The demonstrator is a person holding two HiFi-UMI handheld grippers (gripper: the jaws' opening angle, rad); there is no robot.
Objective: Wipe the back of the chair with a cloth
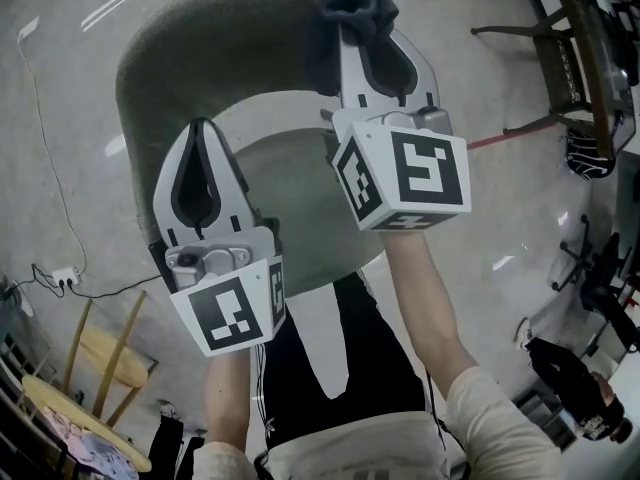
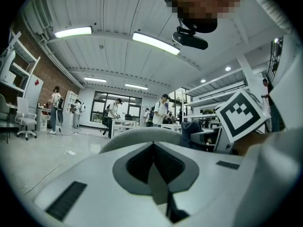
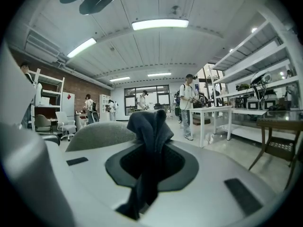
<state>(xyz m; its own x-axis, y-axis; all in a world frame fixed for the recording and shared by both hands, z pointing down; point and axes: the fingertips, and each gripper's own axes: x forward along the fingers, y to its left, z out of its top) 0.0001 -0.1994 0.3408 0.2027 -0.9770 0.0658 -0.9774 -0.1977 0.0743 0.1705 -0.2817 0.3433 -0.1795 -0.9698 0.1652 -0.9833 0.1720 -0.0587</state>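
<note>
The chair has a grey-green curved back [image 1: 200, 28] and a round seat [image 1: 300, 198] and stands right in front of me. A dark cloth [image 1: 355, 8] is bunched at the tips of my right gripper [image 1: 352, 30], which is shut on it and held over the right part of the chair back. In the right gripper view the cloth [image 3: 149, 126] hangs between the jaws of the right gripper [image 3: 150, 148], with the chair back [image 3: 99, 134] behind on the left. My left gripper [image 1: 203, 125] is shut and empty, over the left side of the chair. The chair back [image 2: 137, 135] rises just beyond the left gripper [image 2: 154, 145].
A dark wooden chair [image 1: 575, 58] stands at the far right, and a wooden stool [image 1: 100, 353] at the lower left. A power strip with its cable [image 1: 62, 276] lies on the floor at left. Several people and white tables [image 3: 213, 112] are far off.
</note>
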